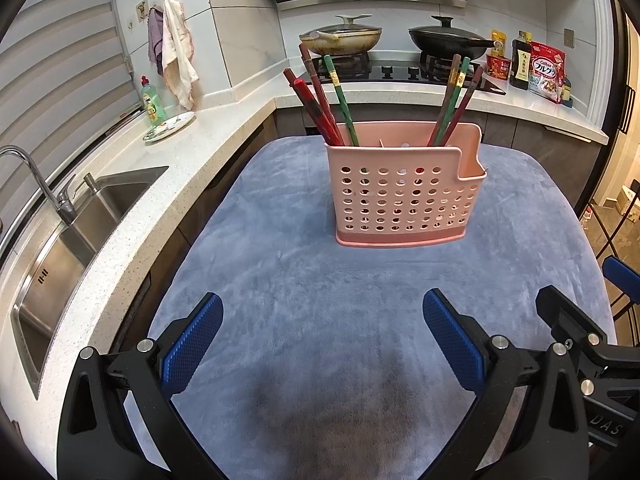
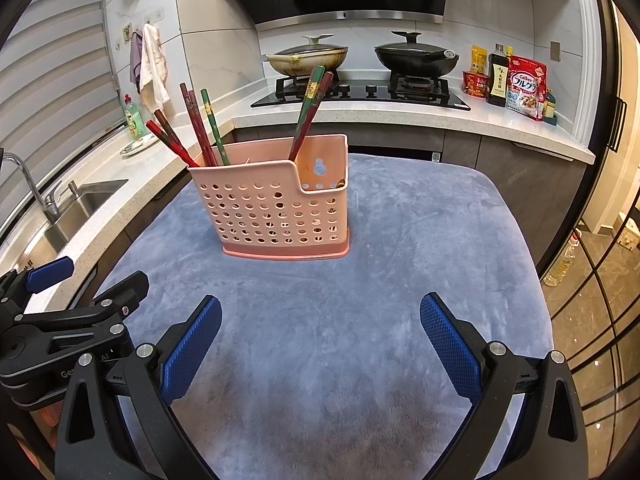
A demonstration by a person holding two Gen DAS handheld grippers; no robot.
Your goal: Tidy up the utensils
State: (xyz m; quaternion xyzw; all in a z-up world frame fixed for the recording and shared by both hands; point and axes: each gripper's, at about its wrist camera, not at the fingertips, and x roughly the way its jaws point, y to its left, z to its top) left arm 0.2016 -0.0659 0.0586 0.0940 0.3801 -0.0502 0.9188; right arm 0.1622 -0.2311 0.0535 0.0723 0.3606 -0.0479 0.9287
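Observation:
A pink perforated utensil holder (image 1: 402, 196) (image 2: 272, 208) stands upright on a blue-grey cloth (image 1: 320, 280) (image 2: 400, 260). Red and green chopsticks lean in its left end (image 1: 320, 100) (image 2: 192, 128), and a few more lean in its right part (image 1: 456, 96) (image 2: 310, 108). My left gripper (image 1: 322, 344) is open and empty, well short of the holder. My right gripper (image 2: 320, 344) is also open with nothing between its blue pads (image 2: 192, 350). Each gripper shows at the edge of the other's view.
A steel sink (image 1: 64, 248) with a tap lies in the white counter on the left. A dish-soap bottle (image 1: 152, 100) and plate (image 1: 170, 126) sit beyond it. Two lidded pans (image 1: 340, 36) (image 1: 448, 36) stand on the hob, food packets (image 1: 544, 72) at the back right.

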